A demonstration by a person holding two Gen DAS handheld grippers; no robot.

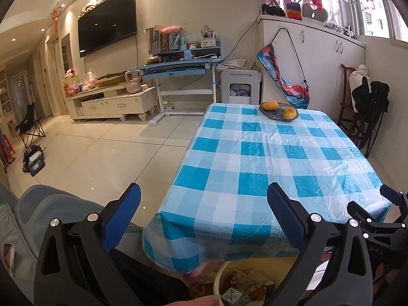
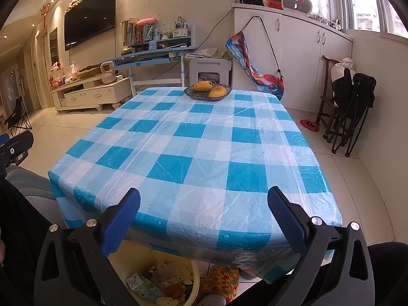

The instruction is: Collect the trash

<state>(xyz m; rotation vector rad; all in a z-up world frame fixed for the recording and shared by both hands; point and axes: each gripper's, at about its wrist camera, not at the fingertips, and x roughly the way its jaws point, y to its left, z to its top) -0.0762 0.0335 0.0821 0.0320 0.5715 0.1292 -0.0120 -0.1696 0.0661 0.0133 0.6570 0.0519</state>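
Note:
A yellow bin [image 2: 188,283] full of trash [image 2: 158,280] (cartons, wrappers, peels) stands on the floor under the near edge of the table; it also shows in the left wrist view [image 1: 219,275]. My left gripper [image 1: 204,219] is open and empty, held above the table's near left corner. My right gripper [image 2: 204,219] is open and empty, held over the table's near edge. The right gripper's tip [image 1: 390,196] shows at the right of the left wrist view. The left gripper's tip [image 2: 17,142] shows at the left of the right wrist view.
The table [image 2: 204,153] has a blue and white checked plastic cloth. A dark bowl [image 2: 207,91] with two mangoes sits at its far end. A grey chair [image 1: 46,204] stands at the left. A crocheted slipper [image 2: 221,280] lies beside the bin. Folded chairs [image 2: 352,107] stand at the right.

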